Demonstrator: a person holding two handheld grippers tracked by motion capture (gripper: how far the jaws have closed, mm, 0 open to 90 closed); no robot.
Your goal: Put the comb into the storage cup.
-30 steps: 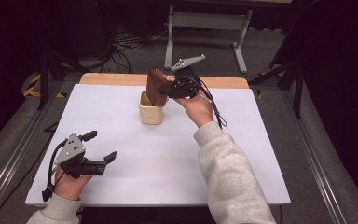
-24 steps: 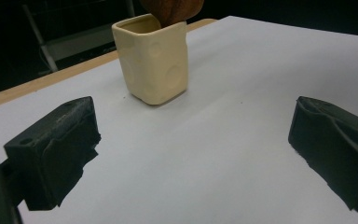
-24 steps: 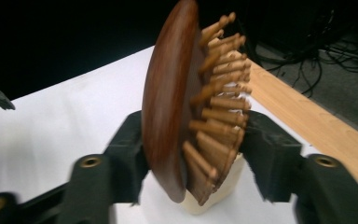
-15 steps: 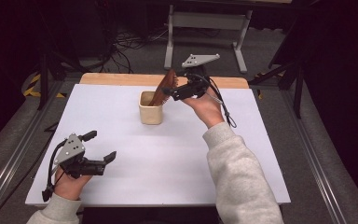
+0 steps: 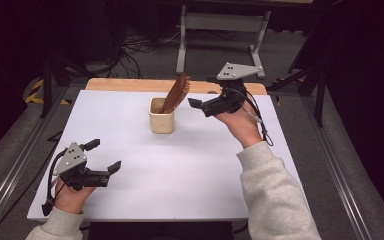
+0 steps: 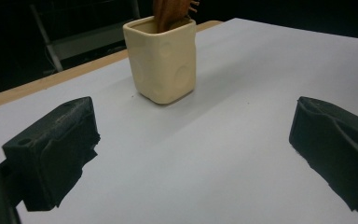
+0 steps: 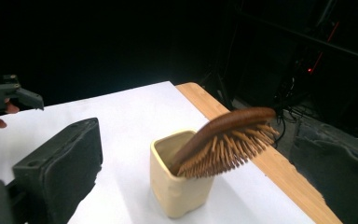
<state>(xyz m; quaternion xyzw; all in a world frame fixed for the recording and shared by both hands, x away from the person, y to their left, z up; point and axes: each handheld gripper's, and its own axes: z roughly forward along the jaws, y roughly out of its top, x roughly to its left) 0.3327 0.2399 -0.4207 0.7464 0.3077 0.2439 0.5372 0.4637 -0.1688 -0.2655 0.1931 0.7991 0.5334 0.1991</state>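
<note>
Toward the far middle of the white table top (image 5: 180,170), a brown wooden hairbrush (image 5: 176,93) with wooden bristles is stood handle-down inside a cream, square-sided ceramic cup (image 5: 161,120). Its handle is hidden in the cup; its oval head leans out over the rim, tilted toward the far edge and slightly to the right in the high view, where a strip of bare wooden board (image 5: 130,85) is seen beyond the white surface. From the right gripper view, the brush (image 7: 228,142) is seen with its bristles facing downward and its back uppermost, resting against the rim of the cup (image 7: 179,186).

Just to the right of the brush head, the right gripper (image 5: 200,106) is held in the air by the person's right hand (image 5: 240,125), its black jaws pointed toward the brush but clear of it. Its jaws have just been opening and are spread wide, with nothing gripped between them.

Near the front left corner of the table, well apart from the cup, the left gripper (image 5: 102,156) is rested low on the surface in the left hand (image 5: 70,192). Its jaws are likewise spread wide and hold nothing; the cup (image 6: 162,60) is seen well ahead of them.
</note>
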